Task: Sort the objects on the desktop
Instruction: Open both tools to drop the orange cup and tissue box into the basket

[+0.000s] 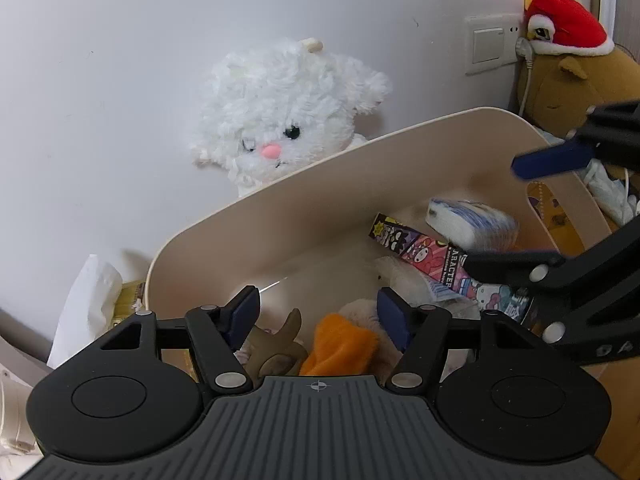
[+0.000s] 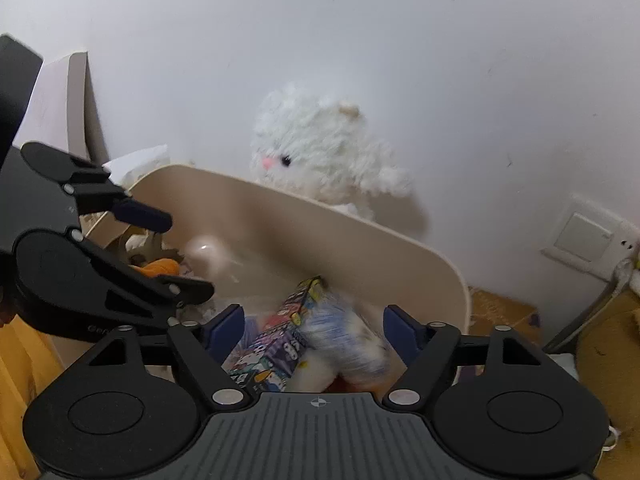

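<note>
A beige bin (image 1: 320,164) (image 2: 320,208) holds several things. My left gripper (image 1: 318,304) (image 2: 182,254) hangs open over its left part, pads touching nothing. Below the gap lie an orange plush (image 1: 340,344) (image 2: 160,268) and a brown toy (image 1: 280,348). My right gripper (image 2: 314,316) (image 1: 498,214) stands open over the right part. A blue-and-white tissue pack (image 2: 348,332) (image 1: 472,224), blurred, shows below and between its fingers, clear of both pads. It rests against a cartoon-printed box (image 2: 280,332) (image 1: 424,254) inside the bin.
A white plush cat (image 1: 288,112) (image 2: 320,152) leans on the wall behind the bin. A brown plush with a red hat (image 1: 568,24) sits at the right beside a wall switch (image 1: 488,44) (image 2: 584,236). White paper (image 1: 88,300) lies left of the bin.
</note>
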`<state>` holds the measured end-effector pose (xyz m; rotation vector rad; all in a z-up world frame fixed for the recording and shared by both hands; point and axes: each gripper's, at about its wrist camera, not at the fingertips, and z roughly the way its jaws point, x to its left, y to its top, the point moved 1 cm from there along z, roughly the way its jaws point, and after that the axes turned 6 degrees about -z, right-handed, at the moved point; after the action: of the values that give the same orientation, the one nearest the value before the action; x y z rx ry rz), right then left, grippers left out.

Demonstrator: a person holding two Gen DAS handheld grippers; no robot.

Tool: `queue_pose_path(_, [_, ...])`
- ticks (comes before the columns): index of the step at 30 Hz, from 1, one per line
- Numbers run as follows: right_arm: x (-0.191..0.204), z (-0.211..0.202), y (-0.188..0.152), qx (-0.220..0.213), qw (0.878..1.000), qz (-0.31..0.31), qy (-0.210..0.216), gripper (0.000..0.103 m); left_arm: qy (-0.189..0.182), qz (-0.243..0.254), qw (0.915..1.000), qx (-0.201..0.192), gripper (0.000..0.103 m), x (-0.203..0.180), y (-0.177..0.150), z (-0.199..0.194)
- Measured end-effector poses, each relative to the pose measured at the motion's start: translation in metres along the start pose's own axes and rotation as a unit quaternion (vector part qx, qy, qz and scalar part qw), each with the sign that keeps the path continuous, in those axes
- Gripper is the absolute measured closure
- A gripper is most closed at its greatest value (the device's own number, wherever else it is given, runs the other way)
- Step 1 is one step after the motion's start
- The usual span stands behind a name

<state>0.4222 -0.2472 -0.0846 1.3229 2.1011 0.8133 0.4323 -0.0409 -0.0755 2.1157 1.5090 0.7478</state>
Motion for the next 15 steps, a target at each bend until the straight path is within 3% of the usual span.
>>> queue_pose_path(4, [0.001,-0.006,0.002,-0.004,1.000,0.001,-0.010,0.016,0.008,0.007,0.9999,-0.009,0.034,-0.003,-0.003,-0.006])
queue_pose_path(9, [0.001,-0.019,0.004,-0.011,1.000,0.012,-0.012,0.015,0.014,0.005,0.9997,-0.017,0.030,-0.003,-0.005,-0.018])
queue_pose_path(15, [0.005,-0.049,0.002,-0.035,0.999,0.026,-0.017,0.006,0.010,-0.025,0.9995,-0.018,0.026,0.004,-0.008,-0.042])
